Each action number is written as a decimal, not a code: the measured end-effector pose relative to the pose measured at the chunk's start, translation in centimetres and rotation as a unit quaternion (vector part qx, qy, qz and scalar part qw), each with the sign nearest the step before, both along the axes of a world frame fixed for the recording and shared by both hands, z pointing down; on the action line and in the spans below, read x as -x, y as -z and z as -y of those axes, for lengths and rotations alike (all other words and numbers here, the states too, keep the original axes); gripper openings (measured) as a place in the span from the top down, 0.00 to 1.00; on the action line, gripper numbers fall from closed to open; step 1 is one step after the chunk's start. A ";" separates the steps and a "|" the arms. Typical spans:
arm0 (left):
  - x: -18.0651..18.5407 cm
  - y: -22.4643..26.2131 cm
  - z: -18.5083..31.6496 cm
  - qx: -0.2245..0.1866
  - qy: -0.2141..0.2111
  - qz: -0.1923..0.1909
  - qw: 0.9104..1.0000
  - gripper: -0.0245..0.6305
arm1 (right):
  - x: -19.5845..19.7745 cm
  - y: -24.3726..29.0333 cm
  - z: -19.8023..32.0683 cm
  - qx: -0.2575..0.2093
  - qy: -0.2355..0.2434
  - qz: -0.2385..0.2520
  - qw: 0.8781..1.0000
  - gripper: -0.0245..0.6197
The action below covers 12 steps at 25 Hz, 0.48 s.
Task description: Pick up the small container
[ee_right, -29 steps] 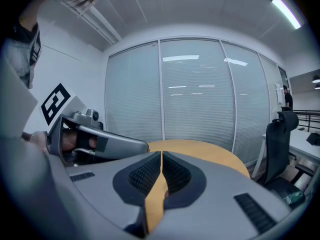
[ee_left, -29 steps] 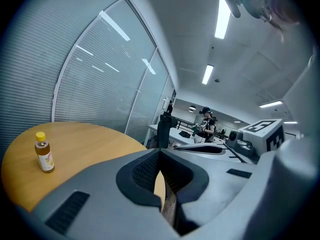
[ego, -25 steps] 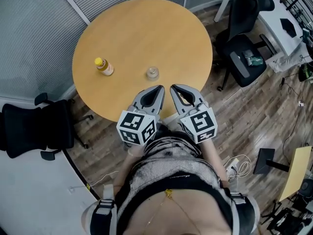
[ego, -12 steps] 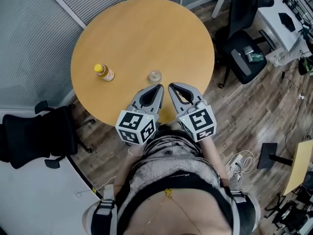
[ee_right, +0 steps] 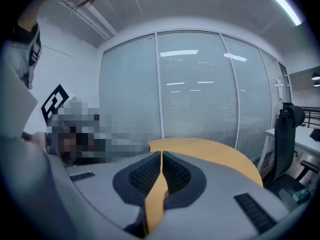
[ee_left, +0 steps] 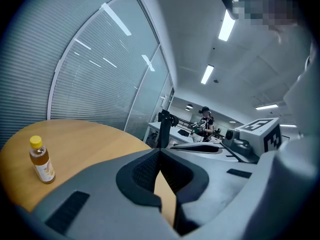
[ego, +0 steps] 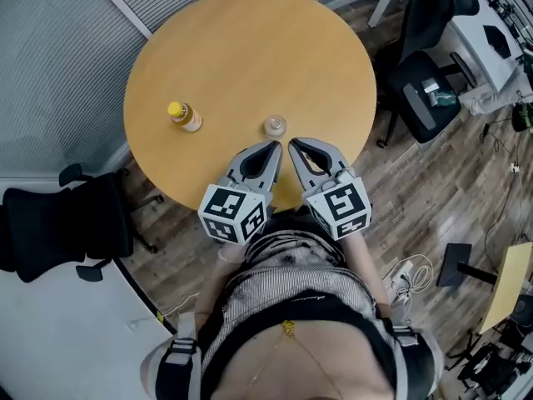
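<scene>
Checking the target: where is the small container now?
In the head view, the small container stands on the round table, right of the yellow-capped bottle, near the person's edge.

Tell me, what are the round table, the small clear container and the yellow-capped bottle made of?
Round table: probably wood-look laminate, an even matte tan surface. Small container: clear glass or plastic; the tabletop shows through, too small to tell which. Bottle: likely clear plastic, amber liquid visible inside, opaque yellow cap.

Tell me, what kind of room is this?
Most likely an office: a round wooden table, black office chairs nearby, and glass walls with blinds.
</scene>
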<state>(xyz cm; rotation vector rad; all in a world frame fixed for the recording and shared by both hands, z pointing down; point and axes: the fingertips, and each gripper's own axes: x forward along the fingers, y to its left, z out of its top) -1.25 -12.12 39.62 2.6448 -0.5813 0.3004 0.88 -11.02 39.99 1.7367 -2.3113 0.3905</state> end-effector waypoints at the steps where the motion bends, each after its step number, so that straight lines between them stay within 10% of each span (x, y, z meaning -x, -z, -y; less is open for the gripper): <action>1: 0.0 -0.1 0.0 0.001 -0.001 0.002 1.000 0.93 | 0.0 -0.1 0.0 0.002 0.001 0.002 1.000 0.92; 12: -0.7 -0.9 0.6 0.006 0.055 0.009 0.998 0.93 | -0.9 -1.3 1.5 0.014 0.059 0.009 0.998 0.92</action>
